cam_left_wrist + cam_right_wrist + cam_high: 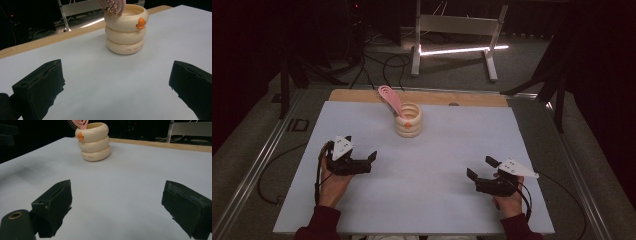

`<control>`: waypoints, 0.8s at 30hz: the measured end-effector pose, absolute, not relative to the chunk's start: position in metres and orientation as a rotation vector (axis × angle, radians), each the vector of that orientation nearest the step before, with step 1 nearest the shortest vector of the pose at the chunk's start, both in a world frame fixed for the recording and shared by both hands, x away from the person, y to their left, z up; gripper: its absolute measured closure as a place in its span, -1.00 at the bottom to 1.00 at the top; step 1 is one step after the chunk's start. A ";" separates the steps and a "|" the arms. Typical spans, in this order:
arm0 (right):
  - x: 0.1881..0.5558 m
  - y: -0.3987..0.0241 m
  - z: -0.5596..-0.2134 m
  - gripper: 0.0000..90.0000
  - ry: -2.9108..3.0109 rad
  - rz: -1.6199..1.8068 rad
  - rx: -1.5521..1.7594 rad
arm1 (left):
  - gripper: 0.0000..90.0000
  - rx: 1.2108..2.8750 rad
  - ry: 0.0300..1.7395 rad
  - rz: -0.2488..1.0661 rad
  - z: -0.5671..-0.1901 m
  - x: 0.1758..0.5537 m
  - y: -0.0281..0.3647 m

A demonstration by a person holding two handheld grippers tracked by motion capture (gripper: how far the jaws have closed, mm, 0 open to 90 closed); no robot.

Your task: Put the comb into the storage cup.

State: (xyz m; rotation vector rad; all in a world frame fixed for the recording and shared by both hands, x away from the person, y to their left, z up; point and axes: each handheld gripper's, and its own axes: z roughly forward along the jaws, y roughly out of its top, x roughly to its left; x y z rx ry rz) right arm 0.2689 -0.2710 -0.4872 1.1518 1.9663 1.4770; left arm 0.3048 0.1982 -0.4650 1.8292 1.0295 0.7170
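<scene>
Cream ringed holder (408, 120) w/ pink brush (390, 99) leaning out of it stands upright on white worktop (422, 200), well ahead of both sets of fingers, roughly between them. Left gripper (371, 156) fingers wide apart, empty. Right gripper (481, 168) same: wide, nothing held.

Cream ringed holder (408, 121) mid-far table (432, 200), pink brush, probably, (390, 100) inside; left gripper (371, 160), right gripper (479, 167) both agape.
</scene>
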 end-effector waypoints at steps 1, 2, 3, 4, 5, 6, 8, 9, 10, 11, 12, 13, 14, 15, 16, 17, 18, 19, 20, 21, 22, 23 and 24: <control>0.269 -0.271 -0.487 -0.79 1.966 1.476 1.150 | -0.99 1.831 1.030 0.716 -0.467 0.302 0.200; 0.269 -0.271 -0.487 -0.79 1.966 1.476 1.152 | -0.99 1.832 1.028 0.719 -0.468 0.301 0.201; 0.269 -0.271 -0.487 -0.79 1.966 1.476 1.152 | -0.99 1.830 1.030 0.720 -0.469 0.299 0.202; 0.269 -0.271 -0.487 -0.79 1.965 1.476 1.152 | -0.99 1.826 1.030 0.725 -0.470 0.297 0.202; 0.269 -0.271 -0.487 -0.79 1.965 1.476 1.153 | -0.99 1.823 1.029 0.732 -0.470 0.296 0.204; 0.269 -0.271 -0.487 -0.79 1.965 1.476 1.153 | -0.99 1.819 1.030 0.730 -0.471 0.295 0.205; 0.269 -0.271 -0.487 -0.79 1.966 1.475 1.150 | -0.99 1.810 1.035 0.719 -0.473 0.293 0.208; 0.268 -0.271 -0.487 -0.79 1.967 1.475 1.147 | -0.99 1.809 1.037 0.721 -0.474 0.291 0.210; 0.268 -0.271 -0.487 -0.79 1.967 1.476 1.146 | -0.99 1.807 1.038 0.721 -0.476 0.290 0.211; 0.268 -0.271 -0.487 -0.79 1.964 1.477 1.150 | -0.99 1.799 1.041 0.720 -0.477 0.288 0.213; 0.268 -0.271 -0.487 -0.79 1.961 1.478 1.150 | -0.99 1.793 1.042 0.723 -0.478 0.286 0.214; 0.268 -0.271 -0.487 -0.79 1.959 1.480 1.149 | -0.99 1.782 1.042 0.730 -0.479 0.284 0.216; 0.268 -0.272 -0.487 -0.79 1.959 1.484 1.148 | -0.99 1.770 1.044 0.733 -0.480 0.282 0.217; 0.268 -0.272 -0.486 -0.79 1.955 1.484 1.148 | -0.99 1.764 1.044 0.733 -0.481 0.280 0.219; 0.268 -0.273 -0.486 -0.79 1.953 1.482 1.145 | -0.99 1.759 1.047 0.735 -0.482 0.278 0.220; 0.267 -0.273 -0.485 -0.79 1.950 1.485 1.137 | -0.99 1.747 1.045 0.743 -0.482 0.275 0.221; 0.267 -0.274 -0.485 -0.79 1.945 1.486 1.135 | -0.99 1.734 1.040 0.750 -0.483 0.272 0.222; 0.266 -0.274 -0.484 -0.79 1.940 1.490 1.130 | -0.99 1.731 1.036 0.753 -0.483 0.270 0.223; 0.266 -0.275 -0.484 -0.79 1.933 1.493 1.128 | -0.99 1.733 1.038 0.760 -0.484 0.268 0.224; 0.265 -0.276 -0.484 -0.79 1.930 1.494 1.129 | -0.99 1.728 1.038 0.770 -0.485 0.267 0.225; 0.265 -0.276 -0.484 -0.79 1.927 1.493 1.128 | -0.99 1.718 1.040 0.774 -0.485 0.265 0.226; 0.264 -0.277 -0.484 -0.79 1.926 1.495 1.130 | -0.99 1.713 1.041 0.778 -0.485 0.263 0.227; 0.263 -0.277 -0.484 -0.79 1.921 1.499 1.124 | -0.99 1.706 1.044 0.785 -0.485 0.262 0.229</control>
